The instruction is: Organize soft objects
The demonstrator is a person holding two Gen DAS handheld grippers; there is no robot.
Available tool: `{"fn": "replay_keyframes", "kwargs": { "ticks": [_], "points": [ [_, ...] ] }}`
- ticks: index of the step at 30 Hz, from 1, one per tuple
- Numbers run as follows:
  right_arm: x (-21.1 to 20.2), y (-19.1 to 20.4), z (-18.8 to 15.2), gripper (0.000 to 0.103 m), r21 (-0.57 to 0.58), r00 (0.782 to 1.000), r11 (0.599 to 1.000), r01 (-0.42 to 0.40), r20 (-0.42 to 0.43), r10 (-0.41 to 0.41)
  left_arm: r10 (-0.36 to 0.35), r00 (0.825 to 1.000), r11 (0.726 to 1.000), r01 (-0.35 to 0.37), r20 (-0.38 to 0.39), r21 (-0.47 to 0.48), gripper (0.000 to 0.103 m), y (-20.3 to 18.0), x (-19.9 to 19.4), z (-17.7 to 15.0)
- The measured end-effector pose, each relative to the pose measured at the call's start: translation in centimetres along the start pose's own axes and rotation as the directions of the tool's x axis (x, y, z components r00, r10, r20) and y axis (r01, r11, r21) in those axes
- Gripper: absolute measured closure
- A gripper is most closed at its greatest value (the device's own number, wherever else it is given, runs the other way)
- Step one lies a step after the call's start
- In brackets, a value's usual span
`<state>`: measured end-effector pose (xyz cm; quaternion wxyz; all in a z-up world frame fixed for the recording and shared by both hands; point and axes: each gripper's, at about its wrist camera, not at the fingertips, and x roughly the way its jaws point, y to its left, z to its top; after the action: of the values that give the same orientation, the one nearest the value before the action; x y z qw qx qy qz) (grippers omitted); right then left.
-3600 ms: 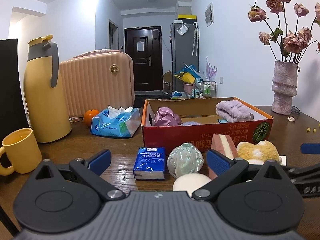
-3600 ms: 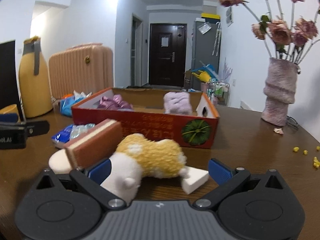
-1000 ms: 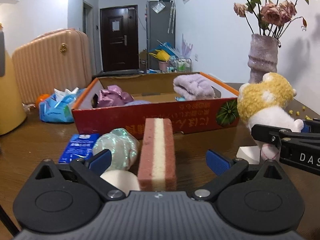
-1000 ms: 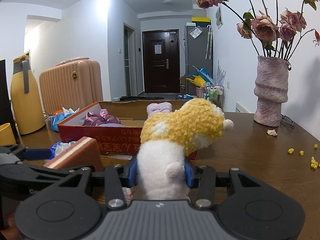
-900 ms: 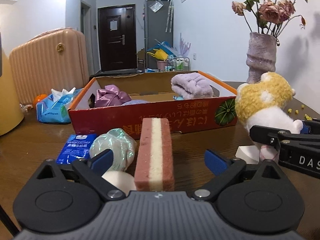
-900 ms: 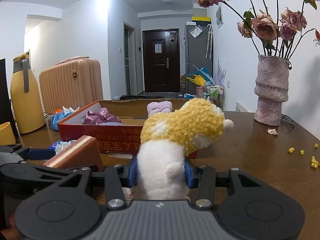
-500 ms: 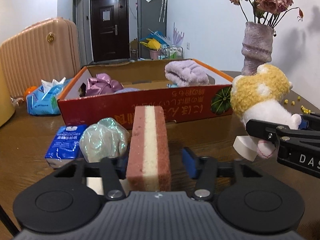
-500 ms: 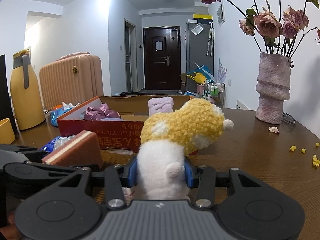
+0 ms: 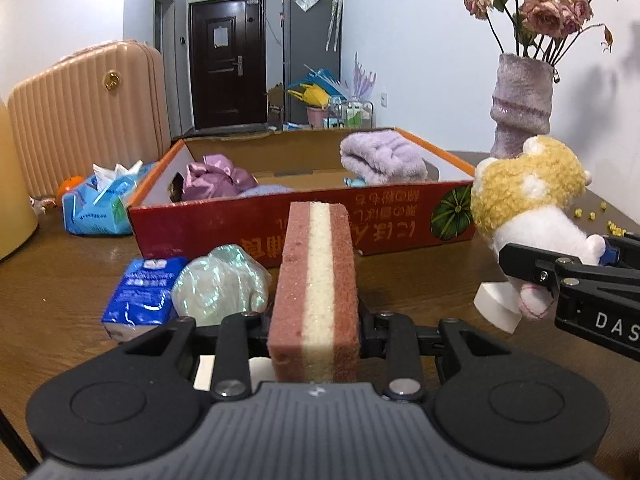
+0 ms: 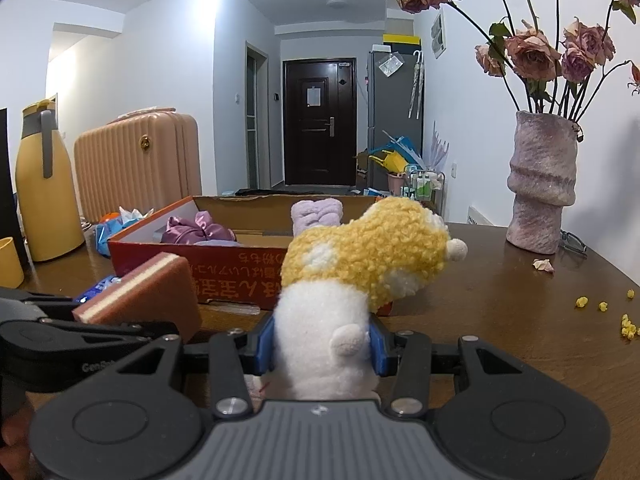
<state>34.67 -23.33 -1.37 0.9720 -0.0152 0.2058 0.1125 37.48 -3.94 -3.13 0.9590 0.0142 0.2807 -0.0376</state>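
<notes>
My left gripper (image 9: 316,332) is shut on a pink and cream layered sponge (image 9: 316,280), which stands on edge and points toward the red cardboard box (image 9: 304,232). The same sponge (image 10: 144,300) shows at the lower left of the right wrist view. My right gripper (image 10: 322,346) is shut on the white body of a yellow and white plush toy (image 10: 360,268), held above the table; the plush toy (image 9: 528,200) also appears at the right of the left wrist view. Inside the box lie a purple satin bundle (image 9: 218,180) and a lilac folded towel (image 9: 380,156).
On the table before the box lie a blue tissue pack (image 9: 142,292), an iridescent mesh ball (image 9: 220,284) and a white wedge sponge (image 9: 496,304). A blue wipes bag (image 9: 100,204), a yellow jug (image 10: 46,184), a pink suitcase (image 10: 136,168) and a flower vase (image 10: 542,184) stand around.
My left gripper's jaws closed from wide open onto the layered sponge. The right gripper kept still with the plush toy.
</notes>
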Motion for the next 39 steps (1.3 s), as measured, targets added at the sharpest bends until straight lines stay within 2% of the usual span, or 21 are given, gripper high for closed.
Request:
{"fn": "replay_keyframes", "kwargs": {
  "ticks": [11, 25, 39],
  "points": [
    [0.2, 0.4, 0.9, 0.058, 0.037, 0.999, 0.999, 0.018, 0.048, -0.020, 0.008, 0.996, 0.999, -0.004, 0.090, -0.036, 0.071, 0.8, -1.9, 1.4],
    [0.9, 1.5, 2.4, 0.058, 0.100, 0.997, 0.995, 0.006, 0.079, -0.014, 0.042, 0.979, 0.995, -0.022, 0.200, -0.100, 0.071, 2.1, -4.2, 3.5],
    [1.7, 3.5, 3.8, 0.058, 0.089, 0.992, 0.996, -0.003, 0.129, -0.008, 0.066, 0.967, 0.989, -0.031, 0.244, -0.144, 0.071, 3.1, -4.2, 5.1]
  ]
}}
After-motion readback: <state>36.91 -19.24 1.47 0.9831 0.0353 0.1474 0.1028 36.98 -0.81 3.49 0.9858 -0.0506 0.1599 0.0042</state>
